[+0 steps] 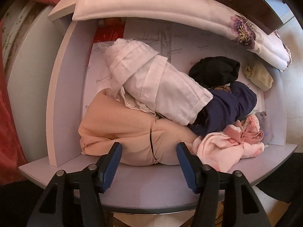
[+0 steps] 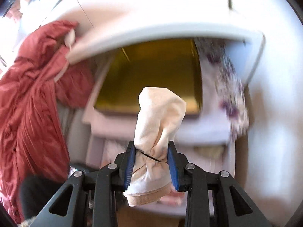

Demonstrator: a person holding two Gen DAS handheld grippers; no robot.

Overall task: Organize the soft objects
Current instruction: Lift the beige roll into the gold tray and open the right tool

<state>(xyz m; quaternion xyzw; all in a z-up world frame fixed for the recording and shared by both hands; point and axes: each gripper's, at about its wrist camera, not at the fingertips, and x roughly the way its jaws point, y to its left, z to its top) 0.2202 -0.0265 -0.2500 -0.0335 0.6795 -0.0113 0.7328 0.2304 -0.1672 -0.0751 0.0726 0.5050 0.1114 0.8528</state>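
— Where's your left tongs (image 1: 149, 147)?
— Released, astride the peach bundle (image 1: 121, 130) at the shelf's (image 1: 132, 177) front edge; bare strip there.
— Right tongs (image 2: 151, 162)?
— Clenched on a cream sock (image 2: 159, 124), clear of the shelf.

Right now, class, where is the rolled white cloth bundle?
In the left wrist view, the white cloth bundle lies slantwise in the shelf compartment, resting on the peach bundle, with the navy cloth at its right end.
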